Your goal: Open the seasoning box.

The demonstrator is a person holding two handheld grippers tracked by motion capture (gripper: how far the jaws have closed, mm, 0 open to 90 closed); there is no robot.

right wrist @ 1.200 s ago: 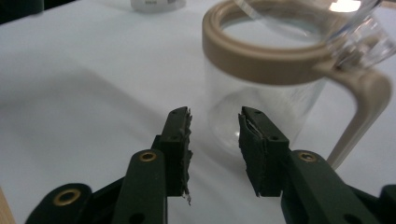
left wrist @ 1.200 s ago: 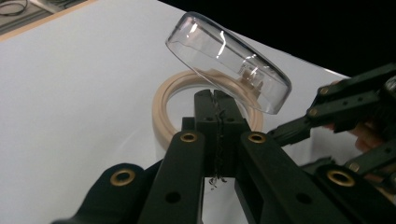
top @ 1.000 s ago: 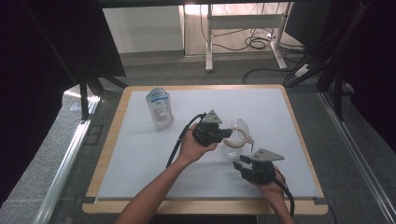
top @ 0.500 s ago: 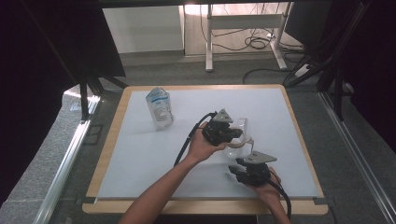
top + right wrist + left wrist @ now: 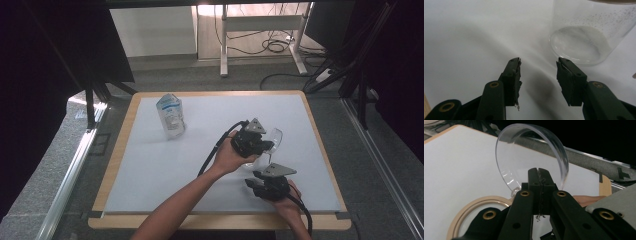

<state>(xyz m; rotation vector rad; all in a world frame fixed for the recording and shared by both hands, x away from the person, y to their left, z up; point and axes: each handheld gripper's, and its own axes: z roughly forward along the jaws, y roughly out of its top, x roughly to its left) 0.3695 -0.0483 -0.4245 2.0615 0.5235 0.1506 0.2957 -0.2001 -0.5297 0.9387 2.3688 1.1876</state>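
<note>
Lid (image 5: 531, 155) of clear plastic was clamped by its rim in my left gripper (image 5: 539, 173), lifted off above the jar (image 5: 584, 37). My right gripper (image 5: 538, 68), jaws apart and empty, sat just before that jar. Setting the lid down remained.

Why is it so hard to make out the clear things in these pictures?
In the high view the room is dark around the lit white table; in the left gripper view the clear lid shows mainly by its bright rim; in the right gripper view the jar looks soft and hazy.
</note>
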